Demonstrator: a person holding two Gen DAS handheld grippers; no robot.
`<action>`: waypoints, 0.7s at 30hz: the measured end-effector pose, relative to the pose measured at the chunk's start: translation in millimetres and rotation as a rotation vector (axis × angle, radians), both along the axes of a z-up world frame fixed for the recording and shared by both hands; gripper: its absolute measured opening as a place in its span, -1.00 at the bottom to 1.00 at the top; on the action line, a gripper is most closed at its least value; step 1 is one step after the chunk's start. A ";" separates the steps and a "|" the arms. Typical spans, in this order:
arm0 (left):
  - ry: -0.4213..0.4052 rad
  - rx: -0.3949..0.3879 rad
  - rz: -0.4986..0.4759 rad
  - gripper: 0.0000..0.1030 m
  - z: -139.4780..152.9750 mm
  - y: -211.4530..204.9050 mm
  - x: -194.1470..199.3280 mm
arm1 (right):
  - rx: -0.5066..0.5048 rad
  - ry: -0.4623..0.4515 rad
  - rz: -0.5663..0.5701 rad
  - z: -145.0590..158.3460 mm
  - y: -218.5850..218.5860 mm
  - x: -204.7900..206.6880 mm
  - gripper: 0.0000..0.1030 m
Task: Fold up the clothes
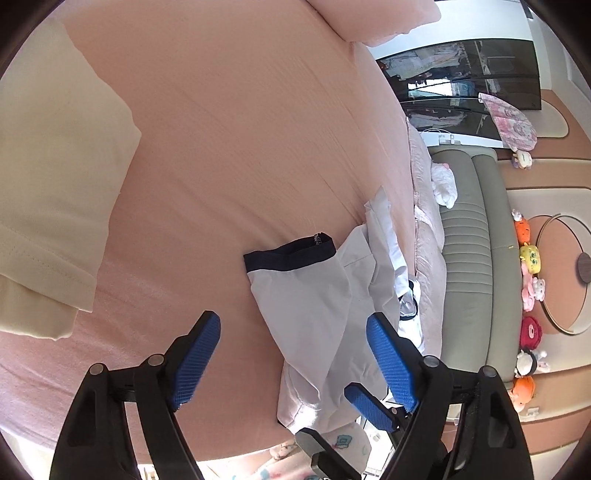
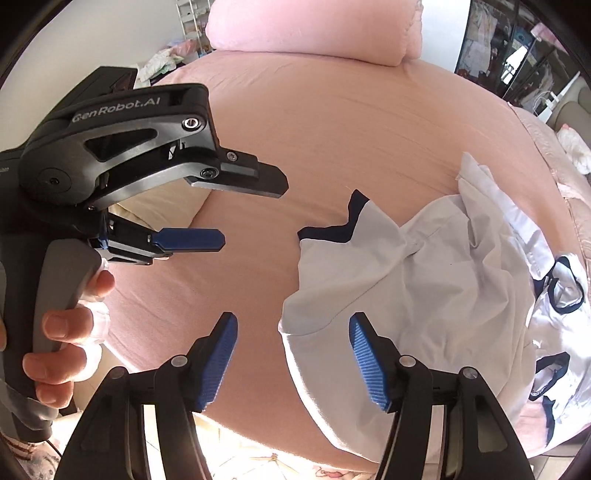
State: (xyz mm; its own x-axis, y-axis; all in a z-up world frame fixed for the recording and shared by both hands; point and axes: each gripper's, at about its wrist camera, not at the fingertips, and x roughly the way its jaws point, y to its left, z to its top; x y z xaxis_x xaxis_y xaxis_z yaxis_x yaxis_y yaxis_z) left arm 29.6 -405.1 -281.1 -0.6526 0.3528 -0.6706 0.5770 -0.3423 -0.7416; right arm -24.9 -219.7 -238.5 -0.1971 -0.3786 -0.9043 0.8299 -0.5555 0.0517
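Left tongs [image 2: 240,210]: jaws spread wide, nothing between the blue pads; from the right wrist view they point across the bed from the left, held by a hand [image 2: 70,332] wrapped round the grey grip.
Right tongs [image 2: 293,360]: jaws apart, pads [image 2: 369,365] clear of any cloth — the garment's near edge lies just beyond and to the right of the right-hand pad.
White garment [image 2: 402,280]: rumpled, pale, with a navy band [image 1: 290,254] along one edge; lies flat on the bed ahead of both tongs, free of either pair. In the left wrist view it sits between and beyond the two pads, nearer the right one [image 1: 391,362].
Other clothes: second white piece with navy trim [image 2: 561,295] heaped just right of the garment, touching it, at the bed's edge.
Cream garment [image 1: 55,184]: folded, well left of the left tongs, apart from the white one.
Bed [image 1: 240,129]: pink sheet, mostly bare ahead of the tongs; pink pillow [image 2: 314,29] at the far end.
Beyond the bed: grey padded bench [image 1: 465,236] to the right of the left tongs — a row of plush toys [image 1: 530,288] further right.
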 end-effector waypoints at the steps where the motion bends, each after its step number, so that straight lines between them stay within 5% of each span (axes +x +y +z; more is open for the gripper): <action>1: -0.005 0.013 -0.004 0.57 -3.1 0.6 -0.9 | 0.004 0.000 -0.003 -1.7 2.7 -0.3 0.21; 6: 0.004 0.100 -0.036 0.57 -19.5 9.3 -8.2 | 0.042 0.028 -0.029 -9.0 6.5 1.9 0.21; 15: -0.029 0.124 -0.103 0.57 -33.9 30.2 -19.6 | 0.057 0.067 -0.054 -23.8 12.7 4.0 0.21; 21: 0.012 0.167 -0.110 0.57 -43.0 34.0 -24.1 | 0.128 0.230 -0.029 -30.1 16.3 16.9 0.21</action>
